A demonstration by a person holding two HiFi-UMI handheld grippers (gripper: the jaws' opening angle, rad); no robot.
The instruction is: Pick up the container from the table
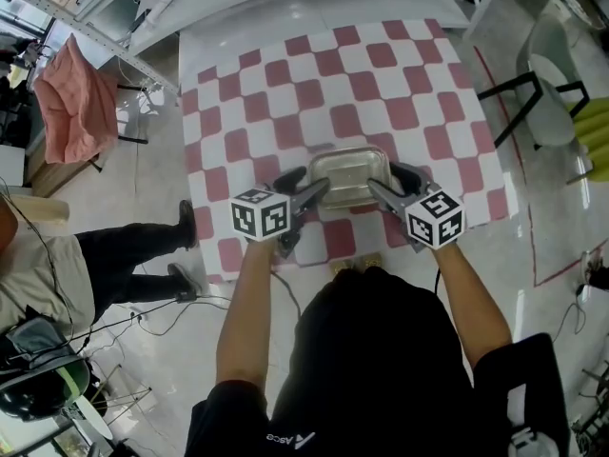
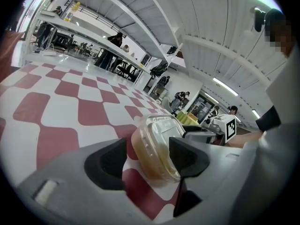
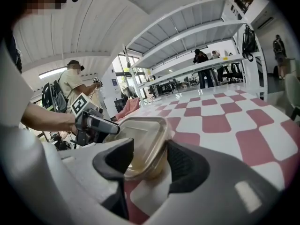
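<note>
Container (image 1: 347,171) on table (image 1: 285,74) nr edge

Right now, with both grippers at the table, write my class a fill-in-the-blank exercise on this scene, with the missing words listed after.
1. The clear plastic container rests on a red-and-white ______ tablecloth.
2. The left gripper has its jaws ______, with a corner of the container between them.
3. In the head view, the right gripper reaches the container's ______ end.
Missing words: checked; open; right.
</note>
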